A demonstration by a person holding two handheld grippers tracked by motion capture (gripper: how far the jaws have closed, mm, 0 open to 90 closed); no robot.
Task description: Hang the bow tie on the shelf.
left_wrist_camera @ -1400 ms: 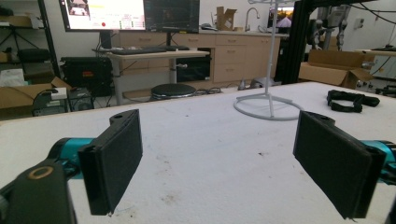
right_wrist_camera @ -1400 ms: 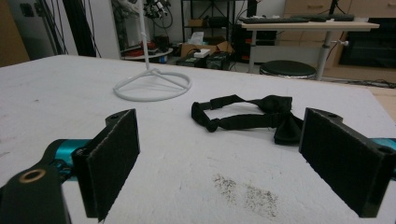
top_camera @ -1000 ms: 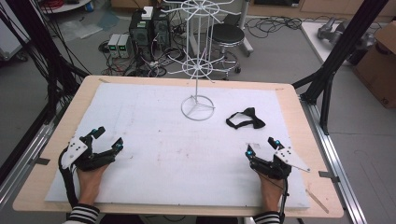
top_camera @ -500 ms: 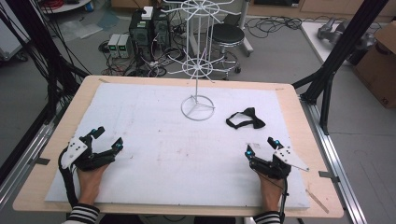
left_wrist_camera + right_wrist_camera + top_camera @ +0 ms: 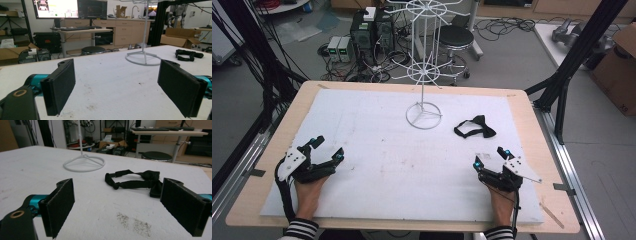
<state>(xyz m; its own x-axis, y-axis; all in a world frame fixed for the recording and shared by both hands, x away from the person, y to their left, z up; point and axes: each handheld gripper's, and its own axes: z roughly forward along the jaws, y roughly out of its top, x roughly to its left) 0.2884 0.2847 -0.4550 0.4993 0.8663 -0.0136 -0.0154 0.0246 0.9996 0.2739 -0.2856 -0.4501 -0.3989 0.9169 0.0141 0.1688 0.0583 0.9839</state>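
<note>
Bow tie (image 5: 475, 127), black with its strap looped out to one side, lies flat on the white surface (image 5: 377, 175) in the high view, toward the far right corner and just right of the ring base of a white wire display stand (image 5: 424, 114). That stand rises near the middle of the far edge. The right tongs (image 5: 491, 157) rest on the surface near the near right corner, jaws apart and empty, pointing toward the bow tie but well short of it. The left tongs (image 5: 328, 148) sit near the near left corner, also spread and holding nothing, well apart from both the stand and the tie. A hand grips each tool from the near edge.

From the left gripper view, the left tongs (image 5: 117, 85) stand wide apart over bare white surface. The stand's ring base (image 5: 143, 58) lies ahead, with the bow tie (image 5: 188, 54) farther off toward the right.

From the right gripper view, the right tongs (image 5: 117, 206) are likewise spread with nothing between them. The bow tie (image 5: 136, 180) lies on the surface just beyond them, its knot end near the right jaw but not touching it, and the stand's base (image 5: 83, 163) sits farther back to the left.
</note>
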